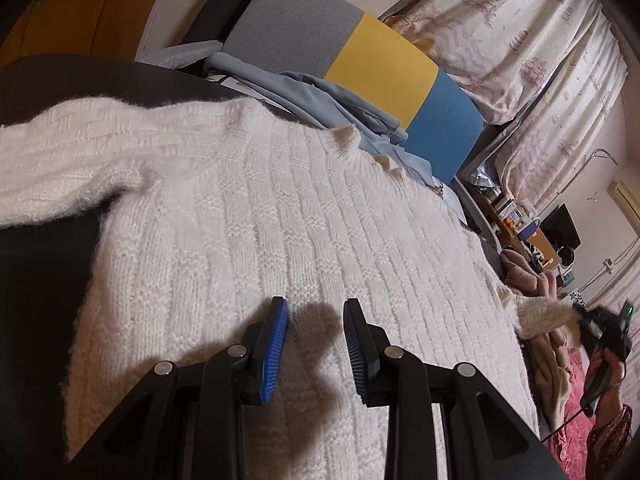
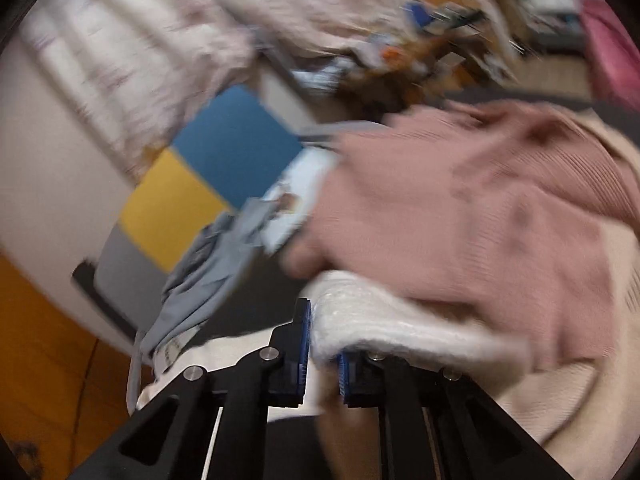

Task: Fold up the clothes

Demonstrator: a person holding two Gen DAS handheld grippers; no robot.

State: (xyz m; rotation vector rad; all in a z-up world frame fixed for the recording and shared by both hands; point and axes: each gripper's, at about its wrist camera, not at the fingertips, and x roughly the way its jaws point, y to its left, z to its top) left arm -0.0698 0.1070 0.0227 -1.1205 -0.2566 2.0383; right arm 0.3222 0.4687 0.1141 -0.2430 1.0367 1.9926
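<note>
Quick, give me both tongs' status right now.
Left tongs: open, empty, above the white knit sweater.
Right tongs: closed on the sweater's white sleeve.

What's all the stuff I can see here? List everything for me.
White knit sweater: one, cream-white, spread flat on the dark surface.
Pink garment: one, dusty pink, heaped beside the sweater.
Blue-grey clothes: a few, piled behind the sweater.
Cushion: one, grey, yellow and blue panels.
Curtains: patterned, pale, at the back.
Left hand-held gripper: black, blue pads, parted over the sweater.
Right hand-held gripper: black, clamped on a sweater sleeve.
</note>
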